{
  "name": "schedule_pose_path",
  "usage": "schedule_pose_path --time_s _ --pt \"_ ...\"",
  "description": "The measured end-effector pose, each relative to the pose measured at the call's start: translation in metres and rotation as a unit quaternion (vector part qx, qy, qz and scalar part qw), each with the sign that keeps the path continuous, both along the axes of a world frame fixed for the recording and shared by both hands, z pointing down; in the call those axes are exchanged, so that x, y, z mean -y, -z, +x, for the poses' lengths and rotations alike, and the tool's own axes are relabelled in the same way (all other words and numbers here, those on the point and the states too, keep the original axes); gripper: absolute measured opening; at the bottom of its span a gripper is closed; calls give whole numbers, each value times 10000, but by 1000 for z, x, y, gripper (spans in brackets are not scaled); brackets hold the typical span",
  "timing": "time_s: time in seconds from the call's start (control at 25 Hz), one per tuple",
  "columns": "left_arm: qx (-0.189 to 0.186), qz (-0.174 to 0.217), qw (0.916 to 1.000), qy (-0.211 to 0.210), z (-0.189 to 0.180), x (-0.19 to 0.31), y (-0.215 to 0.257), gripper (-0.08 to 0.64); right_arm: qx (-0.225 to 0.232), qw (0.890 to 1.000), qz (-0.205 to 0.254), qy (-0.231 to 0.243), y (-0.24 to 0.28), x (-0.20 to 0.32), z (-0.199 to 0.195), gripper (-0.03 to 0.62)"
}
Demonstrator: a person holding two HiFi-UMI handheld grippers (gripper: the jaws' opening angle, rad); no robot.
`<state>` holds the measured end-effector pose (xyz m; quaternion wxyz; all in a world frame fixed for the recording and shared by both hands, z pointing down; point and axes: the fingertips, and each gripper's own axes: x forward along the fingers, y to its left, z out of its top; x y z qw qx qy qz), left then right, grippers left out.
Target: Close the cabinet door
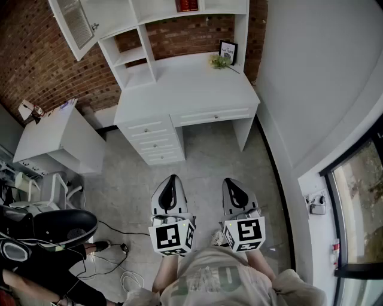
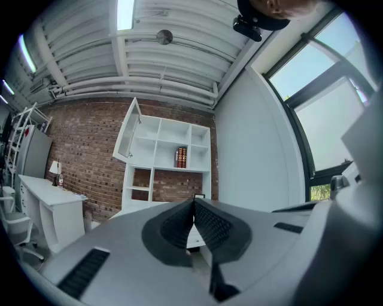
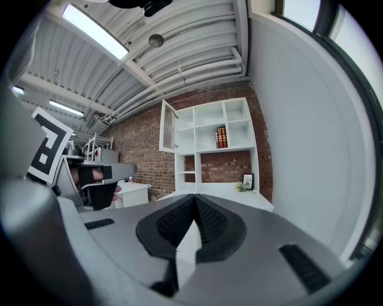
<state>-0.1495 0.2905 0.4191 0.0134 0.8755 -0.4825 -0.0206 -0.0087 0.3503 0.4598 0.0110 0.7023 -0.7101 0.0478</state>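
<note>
A white hutch cabinet stands on a white desk against the brick wall. Its glass-paned door at the upper left hangs swung open; the door and the door also show in both gripper views. My left gripper and right gripper are held side by side, level, well back from the desk over the floor. Both are shut with nothing between the jaws. The left gripper and the right gripper point toward the cabinet.
Red books sit in an upper shelf; a small frame and a plant stand on the desktop. A second white desk is at the left, with a black chair and floor cables. A grey wall and window are at the right.
</note>
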Motion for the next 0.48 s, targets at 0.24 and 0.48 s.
schedule_pose_path --time_s 0.24,0.48 --pt "58 65 10000 -21 13 11 -1 14 -33 9999 5 -104 -3 6 16 15" --pt "219 17 9997 -49 26 15 -8 14 294 9995 -8 -86 -12 6 28 15"
